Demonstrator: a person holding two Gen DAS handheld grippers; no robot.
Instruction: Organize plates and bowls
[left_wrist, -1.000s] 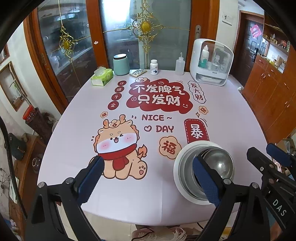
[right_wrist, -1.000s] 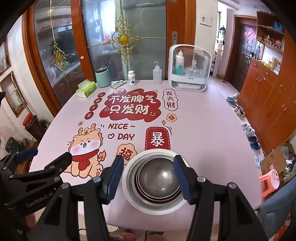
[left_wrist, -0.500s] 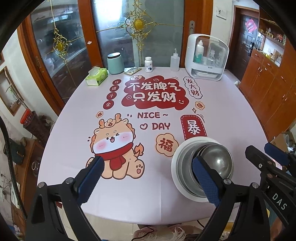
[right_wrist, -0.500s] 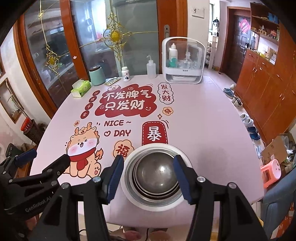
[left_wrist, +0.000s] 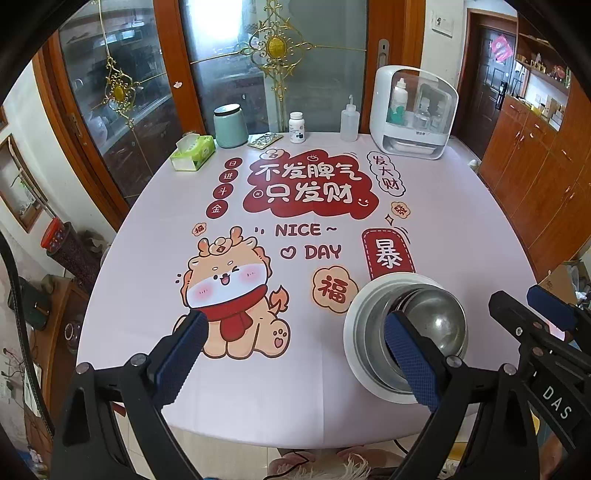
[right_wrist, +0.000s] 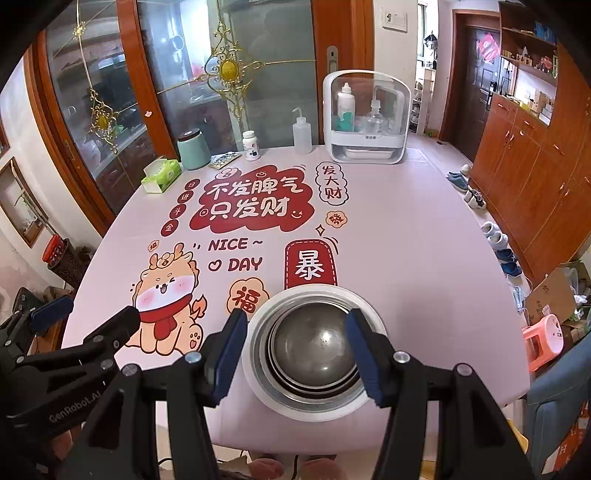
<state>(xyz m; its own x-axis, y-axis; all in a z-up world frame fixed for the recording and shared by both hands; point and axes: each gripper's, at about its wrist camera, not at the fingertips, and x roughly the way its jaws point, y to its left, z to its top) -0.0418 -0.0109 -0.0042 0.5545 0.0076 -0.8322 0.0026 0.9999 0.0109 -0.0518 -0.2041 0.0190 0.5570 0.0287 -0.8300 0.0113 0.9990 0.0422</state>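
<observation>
Bowls (right_wrist: 314, 350) of stainless steel sit nested inside one another, the whole stack resting in a white plate (right_wrist: 258, 380) near the front edge of the worktop (right_wrist: 424, 258), at about 6 o'clock in the right wrist view and about 4 o'clock in the left wrist view. The plate lies just below the red printed panel with a white character on the pink printed tablecloth, and right of the cartoon dragon (left_wrist: 229, 295).

The right gripper (right_wrist: 295, 354) hangs over the stack with its jaws spread, one blue pad at each side of the plate; they look clear of the rims, and nothing is pinched. The left gripper (left_wrist: 291, 354) is at 9 o'clock of it, jaws spread wide over the dragon print, its right pad in front of the bowls' left side in its own view; it holds nothing.

At 12 o'clock, along the far edge, stand a white cabinet with a clear front (right_wrist: 367, 118) holding bottles, a squeeze bottle (right_wrist: 302, 133), a small white pill bottle (right_wrist: 251, 144), a blister pack (left_wrist: 265, 140), a mint-green canister (right_wrist: 192, 149) and a green tissue box (right_wrist: 161, 176). Glass doors with gold ornaments stand behind them. At 3 o'clock, on the floor, are shoes (right_wrist: 498, 240) and a pink stool (right_wrist: 546, 339).
</observation>
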